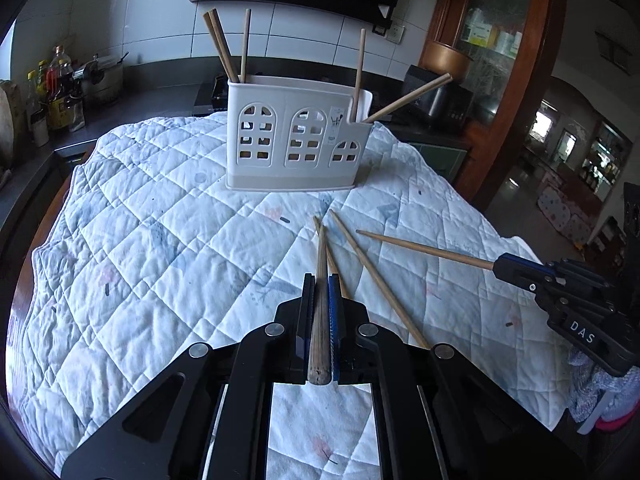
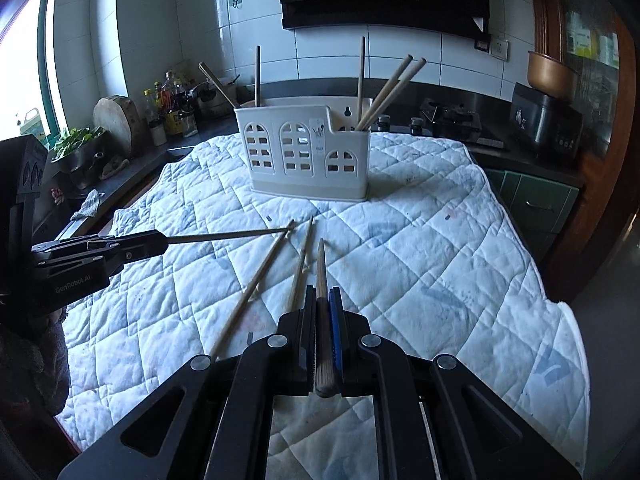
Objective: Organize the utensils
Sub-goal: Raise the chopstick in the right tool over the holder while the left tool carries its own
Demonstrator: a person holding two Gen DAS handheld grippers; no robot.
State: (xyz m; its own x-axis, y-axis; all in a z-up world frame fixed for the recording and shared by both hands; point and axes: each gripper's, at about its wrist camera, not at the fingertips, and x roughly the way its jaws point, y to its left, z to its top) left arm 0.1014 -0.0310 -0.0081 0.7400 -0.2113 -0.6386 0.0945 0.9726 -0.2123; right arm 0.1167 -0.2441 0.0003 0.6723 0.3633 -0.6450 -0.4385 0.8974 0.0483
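Two slim, round wooden chopsticks lifted off the cloth, one clamped lengthwise in the left gripper [image 1: 320, 284], the other likewise in the right gripper [image 2: 323, 296], tips forward and angled down. Two more loose chopsticks [image 1: 376, 280] flat on the soft, diamond-stitched white quilt [image 1: 160, 240], just beside the held ones. Beyond, upright on the quilt, a cream plastic holder [image 1: 298, 136] with arched window cut-outs, several chopsticks leaning in its end compartments; dark countertop [image 1: 160, 96] and glossy white wall tiles [image 1: 304, 36] behind.

Right tool [image 2: 322, 292] clamps a chopstick [image 2: 320, 264] above the quilt [image 2: 420, 248], facing the holder [image 2: 308, 152].
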